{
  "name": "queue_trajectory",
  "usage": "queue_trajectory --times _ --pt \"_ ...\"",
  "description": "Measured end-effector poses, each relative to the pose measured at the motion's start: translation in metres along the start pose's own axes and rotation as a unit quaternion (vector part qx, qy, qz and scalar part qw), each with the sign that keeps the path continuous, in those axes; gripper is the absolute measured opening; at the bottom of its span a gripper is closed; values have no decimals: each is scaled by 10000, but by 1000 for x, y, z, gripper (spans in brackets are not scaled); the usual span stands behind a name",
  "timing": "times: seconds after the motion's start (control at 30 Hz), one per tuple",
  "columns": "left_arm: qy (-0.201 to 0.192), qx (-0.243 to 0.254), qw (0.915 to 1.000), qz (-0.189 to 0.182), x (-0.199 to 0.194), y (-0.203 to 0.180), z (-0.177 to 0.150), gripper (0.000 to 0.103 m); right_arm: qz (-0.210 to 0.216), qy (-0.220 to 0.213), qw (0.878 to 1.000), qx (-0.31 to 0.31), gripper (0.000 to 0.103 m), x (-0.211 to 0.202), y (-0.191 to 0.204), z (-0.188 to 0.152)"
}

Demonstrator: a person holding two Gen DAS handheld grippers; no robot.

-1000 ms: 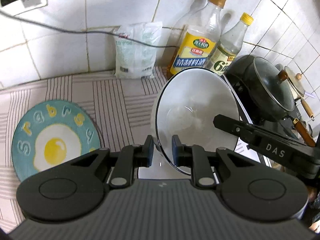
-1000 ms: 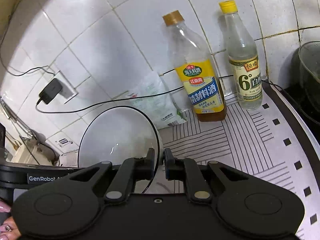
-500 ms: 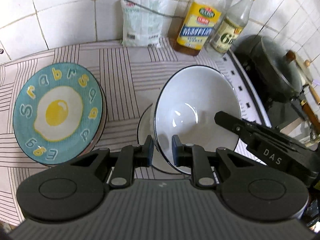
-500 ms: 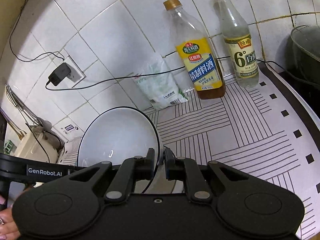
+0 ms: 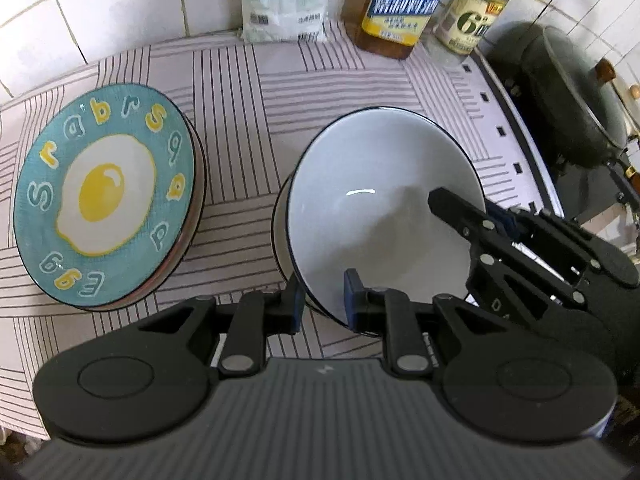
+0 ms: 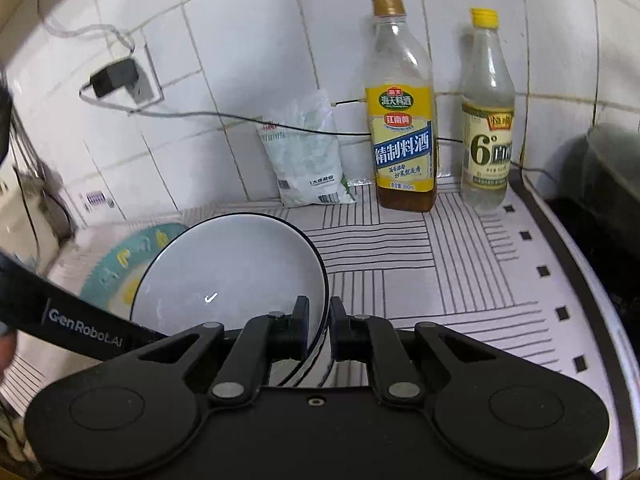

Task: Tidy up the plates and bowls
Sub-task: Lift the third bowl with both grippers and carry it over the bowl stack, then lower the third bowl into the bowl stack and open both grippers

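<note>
**A:** State of the left gripper (image 5: 322,304)?

**B:** Nearly closed on the near rim of the white bowl (image 5: 380,200). One pad against the outer wall, the other inside. Jaws just eased slightly wider, rim between them, contact apparently kept.

**A:** And of the right gripper (image 6: 319,322)?

**B:** Pressed tight, pinching the dark-edged rim of the same bowl. Seen from the left wrist camera, clamped at the bowl's side, ahead and to the right of the left gripper.

**A:** Position of the bowl?

**B:** Directly ahead of both grippers, mouth tilted toward the left wrist camera. Nested in a second bowl (image 5: 279,216), visible only as a crescent of wall on the side left of the left gripper. Both over the striped cloth (image 5: 240,92).

**A:** Other tableware?

**B:** Egg plate (image 5: 104,196), teal with a fried-egg motif, ahead and left of the left gripper. Topmost of a small stack, near the bowls but apart from them.

**A:** Background, farther ahead of the grippers?

**B:** Along the tiled wall, a white bag (image 6: 308,152), a brown-capped bottle (image 6: 404,120) and a yellow-capped bottle (image 6: 486,120), all upright and well beyond the bowl. To the right of both grippers, a dark lidded pot (image 5: 568,100).
</note>
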State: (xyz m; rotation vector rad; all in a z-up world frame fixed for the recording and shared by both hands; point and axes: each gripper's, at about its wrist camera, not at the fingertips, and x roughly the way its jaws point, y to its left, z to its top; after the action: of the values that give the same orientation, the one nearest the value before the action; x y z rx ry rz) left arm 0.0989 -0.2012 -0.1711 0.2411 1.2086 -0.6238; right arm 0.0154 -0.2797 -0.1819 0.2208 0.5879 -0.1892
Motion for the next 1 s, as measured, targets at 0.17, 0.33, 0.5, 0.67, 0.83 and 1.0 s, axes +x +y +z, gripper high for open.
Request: queue_trajectory --times 0.17,0.33,0.5,0.67,0.83,1.0 --pt "198 81 9997 100 1 -5 6 21 -85 43 9995 -300 14 4 4 1" --pt "328 58 9994 121 3 -4 8 24 -302 128 9967 -743 14 10 15 -2" --pt "384 -64 9992 20 5 2 11 26 -418 125 9955 -843 14 14 18 -4" --pt "404 -181 9990 -104 7 9 11 29 -602 128 9906 -1219 15 18 27 -9" --pt "344 -155 9992 -101 8 9 9 29 -595 109 9915 -1154 16 20 26 -10" --pt "224 -149 9996 -114 -1 10 6 34 -547 189 9929 -1043 20 20 26 -11"
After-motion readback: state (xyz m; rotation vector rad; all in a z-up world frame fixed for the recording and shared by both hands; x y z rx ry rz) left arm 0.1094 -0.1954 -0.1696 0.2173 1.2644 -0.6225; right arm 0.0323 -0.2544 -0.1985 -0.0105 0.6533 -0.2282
